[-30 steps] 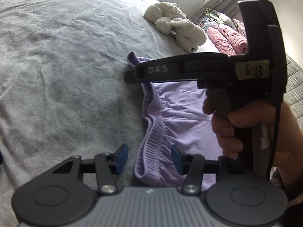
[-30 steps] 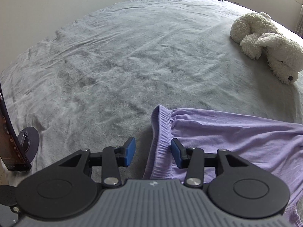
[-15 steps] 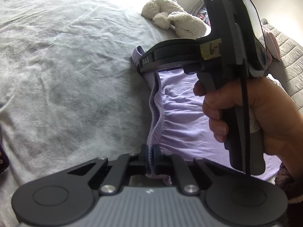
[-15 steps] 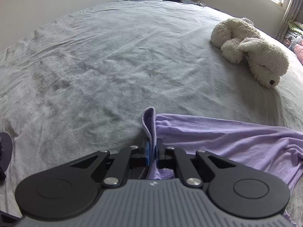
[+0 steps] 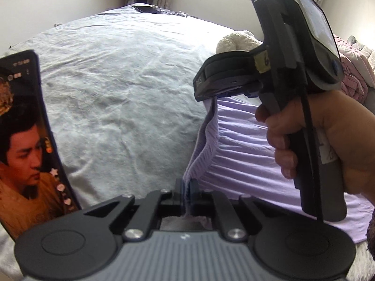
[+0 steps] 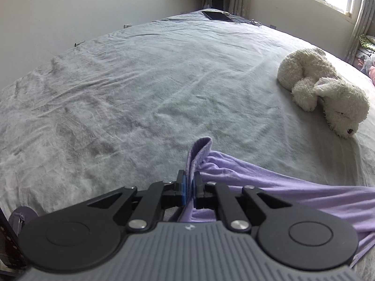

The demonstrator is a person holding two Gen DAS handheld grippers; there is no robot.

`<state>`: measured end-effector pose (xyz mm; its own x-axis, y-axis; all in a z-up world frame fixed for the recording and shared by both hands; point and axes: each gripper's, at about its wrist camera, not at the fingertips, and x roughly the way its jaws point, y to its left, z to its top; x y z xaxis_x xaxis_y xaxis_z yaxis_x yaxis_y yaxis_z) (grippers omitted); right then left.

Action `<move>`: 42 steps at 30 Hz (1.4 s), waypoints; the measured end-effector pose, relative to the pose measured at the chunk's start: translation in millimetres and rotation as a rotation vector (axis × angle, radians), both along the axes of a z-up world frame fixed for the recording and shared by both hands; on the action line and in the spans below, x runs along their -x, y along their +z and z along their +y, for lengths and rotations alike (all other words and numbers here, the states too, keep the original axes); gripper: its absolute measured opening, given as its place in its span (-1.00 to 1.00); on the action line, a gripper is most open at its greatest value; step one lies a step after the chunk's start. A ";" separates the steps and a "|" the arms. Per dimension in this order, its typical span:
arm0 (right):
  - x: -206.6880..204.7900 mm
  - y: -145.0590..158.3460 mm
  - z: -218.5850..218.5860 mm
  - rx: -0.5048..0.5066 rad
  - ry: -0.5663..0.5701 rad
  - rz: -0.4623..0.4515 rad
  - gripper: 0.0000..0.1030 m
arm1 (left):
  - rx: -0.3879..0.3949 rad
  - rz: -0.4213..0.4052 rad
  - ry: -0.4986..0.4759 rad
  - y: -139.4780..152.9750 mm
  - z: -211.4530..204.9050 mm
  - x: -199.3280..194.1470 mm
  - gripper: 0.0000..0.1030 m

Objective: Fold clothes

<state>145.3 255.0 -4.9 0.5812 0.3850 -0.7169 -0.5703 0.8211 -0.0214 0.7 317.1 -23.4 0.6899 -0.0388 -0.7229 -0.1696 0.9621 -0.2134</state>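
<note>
A lilac garment [image 5: 246, 154] of soft knit lies on a grey bed [image 6: 145, 89] covered in a napped, wrinkled fleece. Its ribbed elastic waistband [image 5: 204, 149] stands up in a folded ridge, and the cloth behind gathers into fine pleats. The left gripper [image 5: 186, 193] has its blue pads pressed together on the near end of that band. The right gripper [image 6: 188, 190] pinches the far end in the same way, with a rounded loop of rib poking up past its tips; a hand [image 5: 328, 140] wraps its black handle. From there the fabric trails off to the right in loose, smooth folds. A shaggy cream plush dog [image 6: 325, 91] lies further right on the bed, apart from the garment. A phone [image 5: 25, 140] with a lit screen stands at left.
</note>
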 end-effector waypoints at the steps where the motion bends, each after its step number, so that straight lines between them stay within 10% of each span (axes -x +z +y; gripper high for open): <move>1: -0.1 -0.9 3.4 0.000 0.003 0.000 -0.88 | -0.018 0.001 0.013 0.6 2.1 -1.4 -0.91; 8: -6.6 -18.3 7.7 -0.017 0.003 0.038 -0.85 | -0.113 0.058 0.022 -10.2 -2.7 -11.9 -0.88; 15: -4.6 -9.9 -6.4 -0.058 0.044 0.020 -0.18 | -0.160 0.045 0.078 -4.2 -11.5 -18.0 -0.21; 21: 1.7 4.8 -30.0 -0.077 0.044 0.011 -0.18 | -0.195 -0.002 0.082 4.3 -32.4 -20.7 0.12; 42: 6.6 3.5 -198.0 -0.110 -0.173 0.041 -0.11 | -0.231 0.006 0.057 12.0 -99.9 -39.8 0.20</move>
